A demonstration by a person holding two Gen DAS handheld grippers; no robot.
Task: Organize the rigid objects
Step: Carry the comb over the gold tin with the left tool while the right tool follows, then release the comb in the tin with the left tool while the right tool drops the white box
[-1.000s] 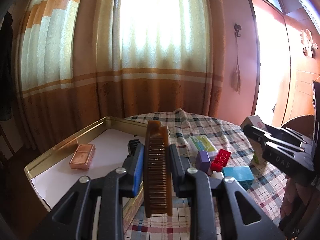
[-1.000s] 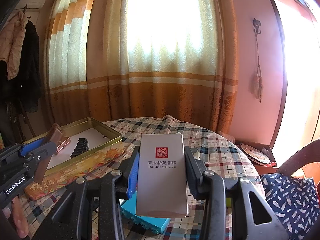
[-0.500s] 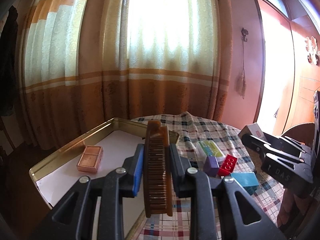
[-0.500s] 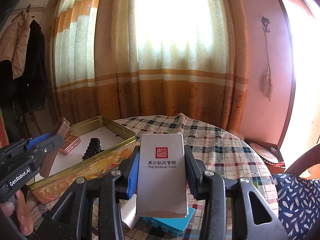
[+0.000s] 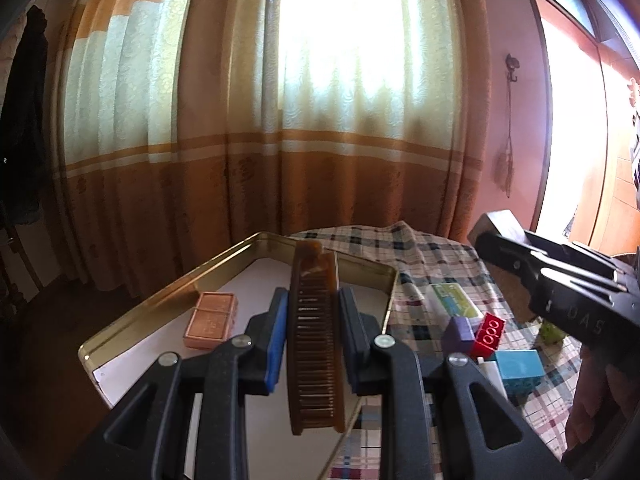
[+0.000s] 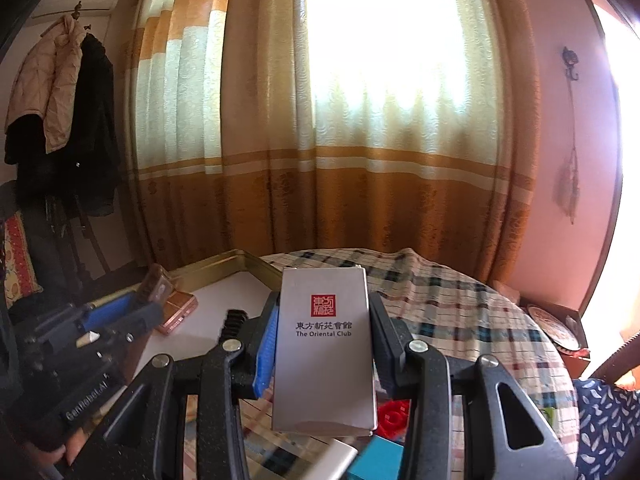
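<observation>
My left gripper is shut on a brown comb, held on edge above the gold tin tray. Inside the tray lies a copper-coloured box. My right gripper is shut on a silver box printed "The Oriental Club", held over the checked table near the tray's right rim. In the right wrist view the left gripper shows at the left with the comb's end, and a black toothed piece lies in the tray. The right gripper appears at the right of the left wrist view.
On the checked cloth right of the tray lie a green-and-white packet, a purple block, a red brick and a teal box. A curtain hangs behind the table. A chair with a patterned cushion stands at the right.
Both grippers have moved left toward the tray with their loads. The tray now fills more of the right wrist view, and the loose blocks have slid right in the left wrist view.
</observation>
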